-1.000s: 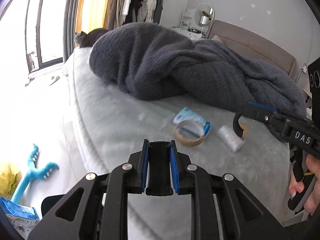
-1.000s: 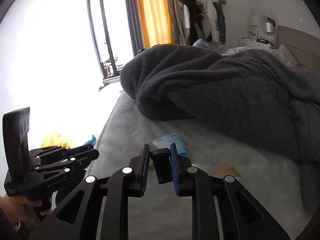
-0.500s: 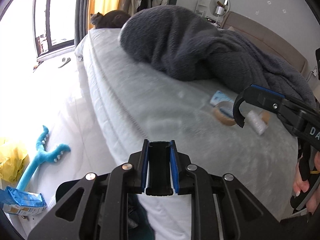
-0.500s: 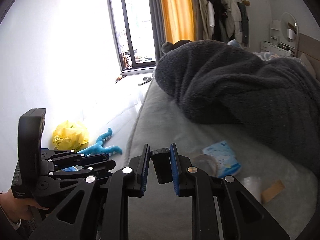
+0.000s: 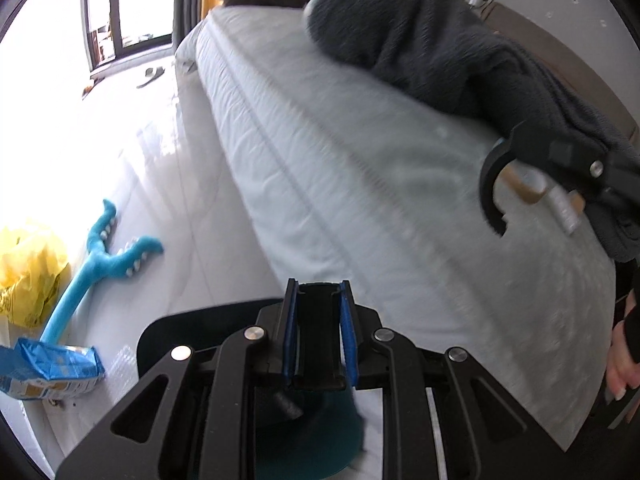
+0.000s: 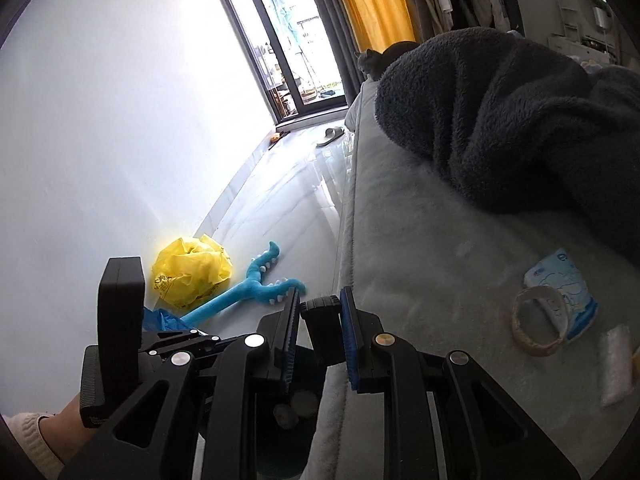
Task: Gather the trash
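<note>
On the bed at 3 o'clock of your right claw lie the tape ring, blue packet and white wrapper. Both claws, left included, are closed and empty. Probably between pickups: next, open and reach back.

Charcoal blanket on a pale grey bed. Beside the bed: yellow bag, turquoise toy with white teeth. On the bed: tan tape ring, blue-and-white packet.
</note>
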{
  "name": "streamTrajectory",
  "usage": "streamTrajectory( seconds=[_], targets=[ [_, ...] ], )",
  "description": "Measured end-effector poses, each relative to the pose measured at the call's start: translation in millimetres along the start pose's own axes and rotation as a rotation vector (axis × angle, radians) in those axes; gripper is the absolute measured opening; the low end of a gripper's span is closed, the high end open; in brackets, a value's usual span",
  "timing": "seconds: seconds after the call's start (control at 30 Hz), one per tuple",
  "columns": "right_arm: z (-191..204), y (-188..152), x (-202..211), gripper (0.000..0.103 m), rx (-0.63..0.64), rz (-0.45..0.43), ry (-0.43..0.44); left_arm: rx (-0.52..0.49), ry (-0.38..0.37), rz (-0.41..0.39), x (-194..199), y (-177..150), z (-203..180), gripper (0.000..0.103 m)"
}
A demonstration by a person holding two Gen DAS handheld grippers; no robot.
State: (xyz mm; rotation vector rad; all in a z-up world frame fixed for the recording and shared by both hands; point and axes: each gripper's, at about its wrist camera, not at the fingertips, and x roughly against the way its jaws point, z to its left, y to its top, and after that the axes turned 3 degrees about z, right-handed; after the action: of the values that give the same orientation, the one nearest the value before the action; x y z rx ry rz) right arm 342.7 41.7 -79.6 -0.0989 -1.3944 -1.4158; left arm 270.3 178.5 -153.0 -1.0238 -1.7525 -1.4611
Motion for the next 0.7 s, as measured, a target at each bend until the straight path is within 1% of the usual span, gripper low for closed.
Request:
streamTrajectory(
  seconds=[0.27,0.5,0.7],
  targets=[
    [27.8,-4.6,-30.6,0.021,0.051,0.064,0.017,0.022,0.035,0.090,-10.4,-19.9,31.7,0.022],
    [42.1,-14.4,-57.8,0.021,0.056,0.143,0.046,0.045,0.050,0.186,-25.3,-37.5,52.3,0.022],
    [49.0,-19.9,-76.6,0.021,0.045,0.201,0.074,0.071,0.056,0.245,-31.6,-47.7,68.1,0.022]
  ],
)
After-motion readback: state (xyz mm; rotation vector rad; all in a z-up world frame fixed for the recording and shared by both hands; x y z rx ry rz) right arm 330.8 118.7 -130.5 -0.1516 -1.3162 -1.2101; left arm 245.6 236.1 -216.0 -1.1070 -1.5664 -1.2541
